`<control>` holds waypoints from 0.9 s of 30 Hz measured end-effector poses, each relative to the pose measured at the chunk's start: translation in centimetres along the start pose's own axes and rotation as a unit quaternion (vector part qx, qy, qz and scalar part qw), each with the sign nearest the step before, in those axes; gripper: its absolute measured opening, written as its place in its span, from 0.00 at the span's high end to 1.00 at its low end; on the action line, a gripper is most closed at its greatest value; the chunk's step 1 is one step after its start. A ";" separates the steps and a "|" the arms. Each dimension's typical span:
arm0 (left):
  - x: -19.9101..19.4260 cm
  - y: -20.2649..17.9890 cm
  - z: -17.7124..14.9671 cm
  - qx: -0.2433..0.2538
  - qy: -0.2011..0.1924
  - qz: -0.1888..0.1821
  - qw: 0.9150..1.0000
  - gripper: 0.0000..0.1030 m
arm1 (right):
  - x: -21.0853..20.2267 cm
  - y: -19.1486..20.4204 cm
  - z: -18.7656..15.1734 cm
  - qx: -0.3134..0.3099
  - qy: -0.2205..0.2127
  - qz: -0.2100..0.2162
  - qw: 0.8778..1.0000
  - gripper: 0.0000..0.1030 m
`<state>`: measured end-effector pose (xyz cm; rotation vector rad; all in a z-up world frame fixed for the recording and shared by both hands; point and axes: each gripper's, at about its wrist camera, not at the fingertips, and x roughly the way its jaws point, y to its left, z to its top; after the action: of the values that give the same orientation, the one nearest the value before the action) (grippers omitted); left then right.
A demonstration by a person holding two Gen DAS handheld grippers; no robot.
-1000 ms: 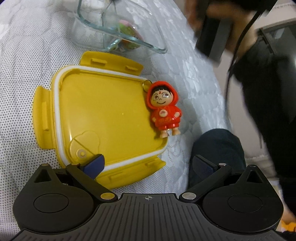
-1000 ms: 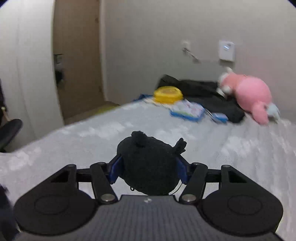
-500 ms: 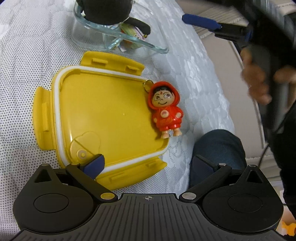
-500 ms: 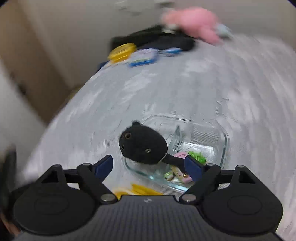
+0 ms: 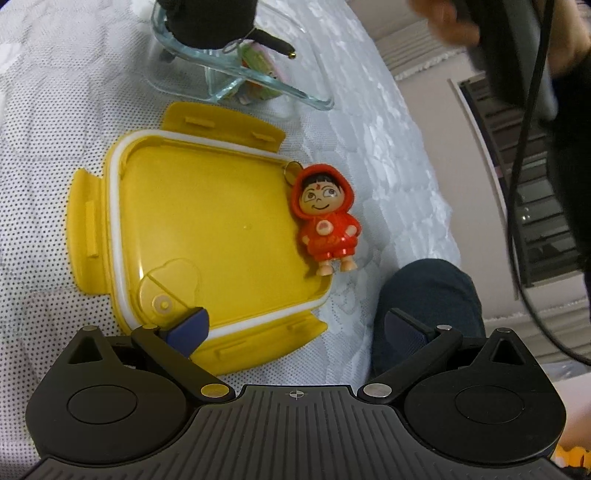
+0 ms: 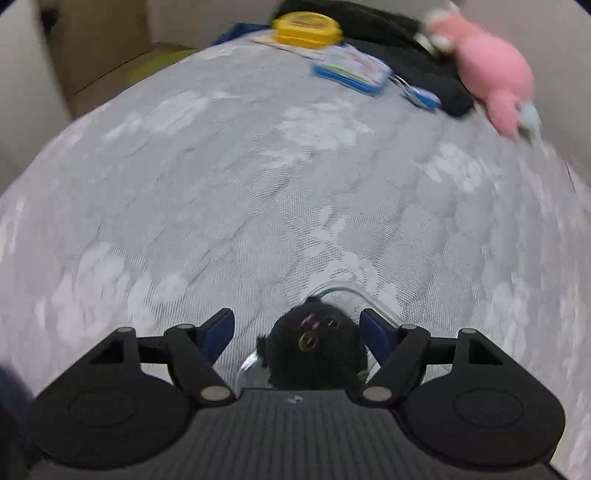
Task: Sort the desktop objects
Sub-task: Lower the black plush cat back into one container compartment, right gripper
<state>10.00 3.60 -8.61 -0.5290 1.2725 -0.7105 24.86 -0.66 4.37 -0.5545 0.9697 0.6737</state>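
The left gripper (image 5: 293, 326) hovers low over a yellow lid (image 5: 218, 236) that lies flat on the bed (image 5: 44, 122), inner side up, with its four latch tabs splayed out. Its fingers (image 5: 188, 326) are spread wide with nothing between them; the left one sits over the lid's near corner, the right one over a dark knee (image 5: 428, 314) past the bed's edge.

A red hooded doll (image 5: 327, 227) lies on its back across the lid's right rim, face up. Its long axis runs roughly away from the camera, head at the far end and feet at the near end, tilted slightly left at the top. A small metal ring (image 5: 293, 170) at its hood rests on the lid. A mark on its chest is too small to read.

Beyond the lid stands a glass box (image 5: 258, 86) with a divider. A black plush (image 5: 210, 18) sits in its left part, a tail-like end (image 5: 275, 40) trailing right over the rim; small coloured bits lie in the right part.

In the right wrist view, the right gripper (image 6: 297, 332) is just above the plush (image 6: 314, 350), fingers (image 6: 219, 330) apart and clear of it on both sides. The plush faces up, eye towards the camera. Far across the bed lie a yellow tub (image 6: 306, 31), a blue-edged pack (image 6: 351, 70) with blurred print, and a pink plush (image 6: 495, 77).
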 end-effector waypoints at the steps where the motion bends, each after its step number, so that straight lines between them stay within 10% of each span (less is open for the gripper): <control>1: 0.1 -0.1 0.0 0.003 0.003 0.001 1.000 0.00 | 0.1 0.5 -0.8 -0.021 -0.003 -0.010 1.000 0.25; 6: 0.1 -0.1 -0.1 0.006 0.005 -0.001 1.000 0.00 | 1.9 1.8 -3.2 -0.089 -0.015 -0.063 0.994 0.49; 11: 0.1 -0.1 0.0 0.003 0.005 0.003 1.000 0.00 | -1.9 -3.5 -2.5 0.121 -0.096 0.042 0.987 0.51; 14: 0.1 -0.1 -0.1 0.003 0.005 0.003 1.000 0.00 | -2.3 -8.3 -4.1 0.303 -0.126 0.161 0.931 0.51; 17: 0.1 -0.1 -0.1 0.000 0.004 0.003 1.000 0.00 | 0.5 -11.6 -7.7 0.424 -0.136 0.302 0.843 0.50; 19: 0.1 -0.1 -0.1 0.000 0.003 0.003 1.000 0.00 | 2.3 -12.6 -9.7 0.450 -0.141 0.320 0.822 0.50; 23: 0.1 0.1 -0.1 -0.004 0.004 0.000 1.000 0.00 | 4.8 -13.7 -12.6 0.455 -0.143 0.322 0.818 0.47; 27: 0.2 0.3 0.1 -0.010 0.006 -0.003 1.000 0.00 | 2.6 -14.4 -12.5 0.408 -0.167 0.271 0.856 0.42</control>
<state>10.15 3.64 -8.92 -0.5460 1.2902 -0.7074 29.50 -18.31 -1.78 0.6009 0.9757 0.7419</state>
